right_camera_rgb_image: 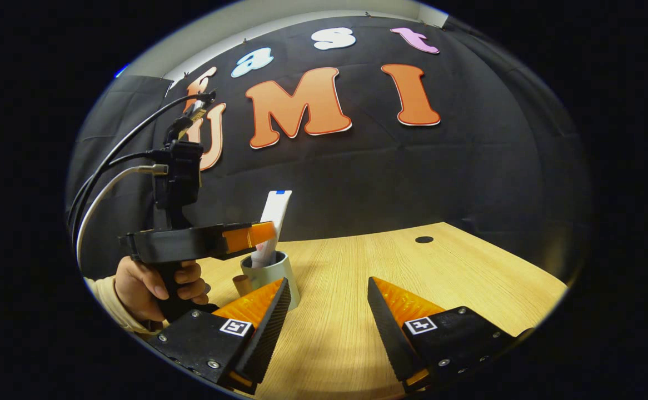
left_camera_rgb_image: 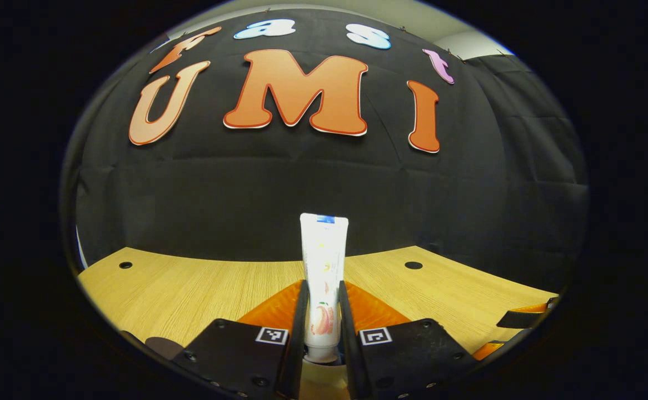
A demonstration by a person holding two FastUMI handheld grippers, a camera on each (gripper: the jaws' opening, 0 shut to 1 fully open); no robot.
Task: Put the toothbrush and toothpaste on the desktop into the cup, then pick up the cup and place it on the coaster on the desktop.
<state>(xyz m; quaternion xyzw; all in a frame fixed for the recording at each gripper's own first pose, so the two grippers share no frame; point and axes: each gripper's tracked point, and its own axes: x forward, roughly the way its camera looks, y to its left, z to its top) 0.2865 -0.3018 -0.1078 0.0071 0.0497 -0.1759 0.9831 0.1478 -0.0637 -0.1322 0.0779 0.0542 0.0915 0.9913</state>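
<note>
The left gripper (left_camera_rgb_image: pixel 323 311) clamps the toothpaste (left_camera_rgb_image: pixel 324 261) upright, its lower end inside the cup (right_camera_rgb_image: pixel 271 275). The right gripper (right_camera_rgb_image: pixel 329 311) hangs wide apart above the table (right_camera_rgb_image: pixel 413 278).

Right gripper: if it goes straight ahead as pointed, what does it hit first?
Probably nothing near: between the open right gripper fingers lies bare desktop, then the booth wall. The cup with the toothpaste sits left of that line. Depth is uncertain.

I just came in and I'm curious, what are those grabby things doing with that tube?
A person is holding two grippers. The left gripper is clamped on the toothpaste, holding it upright with its bottom end in the cup on the wooden desktop. A hand grips that tool's handle. The right gripper is open and holds nothing, waiting beside the cup.
</note>
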